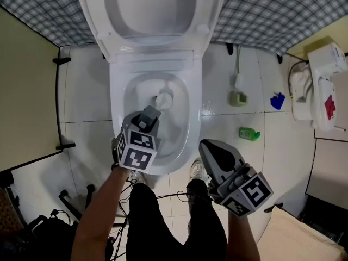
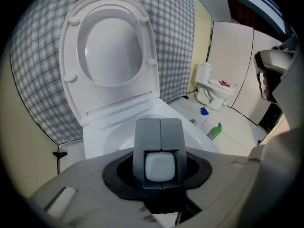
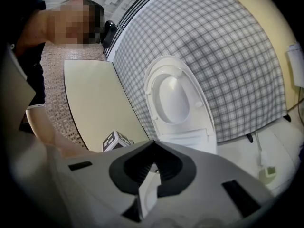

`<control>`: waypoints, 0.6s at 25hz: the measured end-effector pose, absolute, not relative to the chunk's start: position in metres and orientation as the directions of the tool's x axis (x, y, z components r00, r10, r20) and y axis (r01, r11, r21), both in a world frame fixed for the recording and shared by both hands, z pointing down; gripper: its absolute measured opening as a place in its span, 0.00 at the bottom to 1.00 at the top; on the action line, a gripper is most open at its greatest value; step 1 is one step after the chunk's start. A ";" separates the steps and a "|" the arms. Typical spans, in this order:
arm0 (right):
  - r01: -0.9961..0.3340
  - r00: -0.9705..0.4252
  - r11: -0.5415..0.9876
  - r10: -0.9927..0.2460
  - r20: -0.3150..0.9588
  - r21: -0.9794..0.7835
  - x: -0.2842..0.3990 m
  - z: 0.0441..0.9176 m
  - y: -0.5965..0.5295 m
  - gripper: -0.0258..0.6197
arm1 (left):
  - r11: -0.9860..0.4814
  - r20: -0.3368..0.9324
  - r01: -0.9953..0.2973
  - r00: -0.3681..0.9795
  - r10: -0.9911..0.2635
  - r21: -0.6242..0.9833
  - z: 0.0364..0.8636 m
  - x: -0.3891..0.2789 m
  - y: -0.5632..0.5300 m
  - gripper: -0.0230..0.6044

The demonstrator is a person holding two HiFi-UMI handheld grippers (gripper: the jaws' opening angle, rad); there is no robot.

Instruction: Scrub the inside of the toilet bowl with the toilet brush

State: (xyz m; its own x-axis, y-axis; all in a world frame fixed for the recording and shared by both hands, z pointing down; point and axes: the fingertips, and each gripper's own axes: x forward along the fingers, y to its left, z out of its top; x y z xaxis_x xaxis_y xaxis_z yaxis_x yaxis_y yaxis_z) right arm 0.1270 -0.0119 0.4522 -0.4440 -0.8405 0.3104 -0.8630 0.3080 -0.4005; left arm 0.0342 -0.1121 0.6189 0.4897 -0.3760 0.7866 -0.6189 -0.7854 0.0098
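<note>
Left gripper (image 1: 150, 114): fingers pinch toilet brush (image 1: 163, 99) handle
Right gripper (image 1: 206, 148): fingers together, empty
Advice: press bristles firmly around toilet bowl (image 1: 191, 121) wall

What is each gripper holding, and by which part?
The left gripper grips the toilet brush by its handle's upper end, the head down in the toilet bowl. The right gripper holds nothing, jaws together.

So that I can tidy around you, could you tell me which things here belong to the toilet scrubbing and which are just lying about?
For the job:
- toilet bowl, lid up
- toilet brush, clamped in the left gripper

Lying about:
- green bottle on the floor
- blue object
- small greenish holder
- second toilet at the right
</note>
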 end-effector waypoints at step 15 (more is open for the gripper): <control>-0.857 -0.447 0.307 -0.843 0.299 -0.414 0.118 0.449 0.000 0.04 | -0.937 0.839 -0.350 0.503 -0.207 -0.022 0.619 0.033 -0.041 0.31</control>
